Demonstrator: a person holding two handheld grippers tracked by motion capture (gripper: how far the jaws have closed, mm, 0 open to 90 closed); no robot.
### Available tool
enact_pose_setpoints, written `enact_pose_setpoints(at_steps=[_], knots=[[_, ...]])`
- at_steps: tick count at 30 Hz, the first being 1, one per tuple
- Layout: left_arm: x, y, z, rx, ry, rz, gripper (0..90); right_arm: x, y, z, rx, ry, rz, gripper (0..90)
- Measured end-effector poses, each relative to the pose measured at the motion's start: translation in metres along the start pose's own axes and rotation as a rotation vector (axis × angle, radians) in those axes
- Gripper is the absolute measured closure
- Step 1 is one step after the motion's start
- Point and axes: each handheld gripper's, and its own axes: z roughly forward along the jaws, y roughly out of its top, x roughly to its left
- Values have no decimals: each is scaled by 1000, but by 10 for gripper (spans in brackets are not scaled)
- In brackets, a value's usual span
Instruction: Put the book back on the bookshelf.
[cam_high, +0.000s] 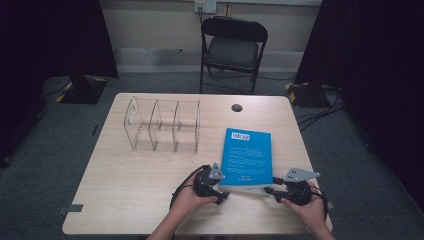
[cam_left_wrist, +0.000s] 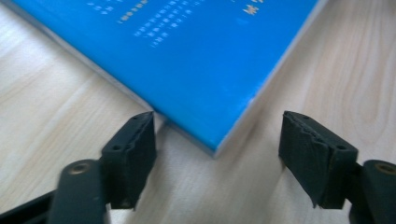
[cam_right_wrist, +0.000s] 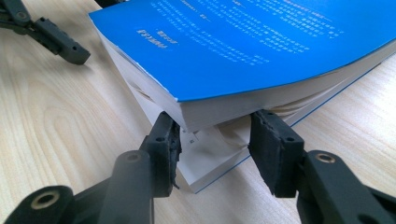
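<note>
A blue book (cam_high: 247, 157) lies flat on the wooden table (cam_high: 125, 200), back cover up, near the front right. My left gripper (cam_high: 225, 189) rests at its near left corner and stands open. In the left gripper view that corner of the book (cam_left_wrist: 196, 60) reaches just between the tips of the left gripper (cam_left_wrist: 219, 140), touching neither pad. My right gripper (cam_high: 271, 186) is at the near right corner. In the right gripper view the right gripper (cam_right_wrist: 215, 135) has closed across that corner of the book (cam_right_wrist: 243, 46), and the top cover and upper pages bow up off the lower pages.
A clear plastic rack (cam_high: 162, 125) with three slots stands left of the book, farther back. A small black disc (cam_high: 236, 107) sits near the table's far edge. A black folding chair (cam_high: 234, 47) stands beyond the table. Bare wood stretches across the front left.
</note>
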Motion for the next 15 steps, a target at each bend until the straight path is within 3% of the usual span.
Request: enact_pose_setpoints(at_steps=[1, 5, 9, 10, 15], knots=[[-1, 1, -4, -7, 19, -6, 236, 0, 0, 0, -6, 3, 10, 536], [-4, 9, -15, -45, 31, 11, 172, -1, 1, -1, -11, 3, 22, 534], [-7, 21, -21, -83, 10, 34, 158, -1, 1, -1, -18, 3, 32, 530], [-9, 28, -21, -97, -15, 41, 159, -2, 2, -2, -25, 11, 41, 530], [-20, 49, -8, -65, -37, 125, 186, -2, 4, -2, -35, 9, 52, 530]])
